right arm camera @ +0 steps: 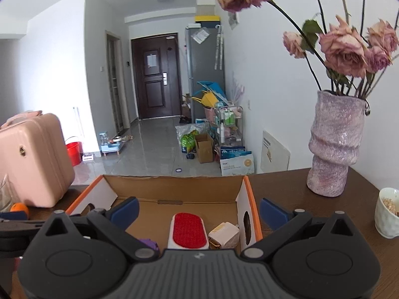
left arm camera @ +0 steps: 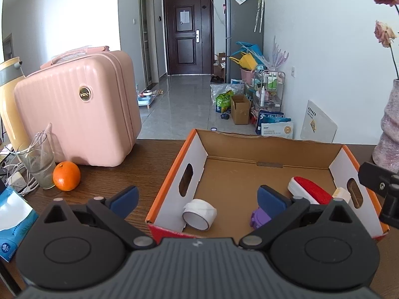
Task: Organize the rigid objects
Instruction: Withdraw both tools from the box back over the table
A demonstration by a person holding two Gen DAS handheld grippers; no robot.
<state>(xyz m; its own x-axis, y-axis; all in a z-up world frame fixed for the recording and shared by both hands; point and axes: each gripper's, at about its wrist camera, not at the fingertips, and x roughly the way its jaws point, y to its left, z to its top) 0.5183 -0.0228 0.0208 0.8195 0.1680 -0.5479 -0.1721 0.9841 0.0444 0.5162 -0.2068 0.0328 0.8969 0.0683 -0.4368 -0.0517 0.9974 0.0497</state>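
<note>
Both grippers — left gripper (left arm camera: 198,200) and right gripper (right arm camera: 199,211) — gape wide, holding nothing, above the orange-rimmed cardboard box (left arm camera: 269,147) at lower centre, where the red-bristled white brush (right arm camera: 188,231) lies.

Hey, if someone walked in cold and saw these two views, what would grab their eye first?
Probably the open cardboard box in the middle of the dark wooden table, with a red-faced brush and a roll of white tape lying inside. Next, the pink suitcase standing left of the box, and the pink vase of dried roses to its right.

White walls (left arm camera: 311,49), grey tiled floor (left arm camera: 179,99), dark door (left arm camera: 188,33).
</note>
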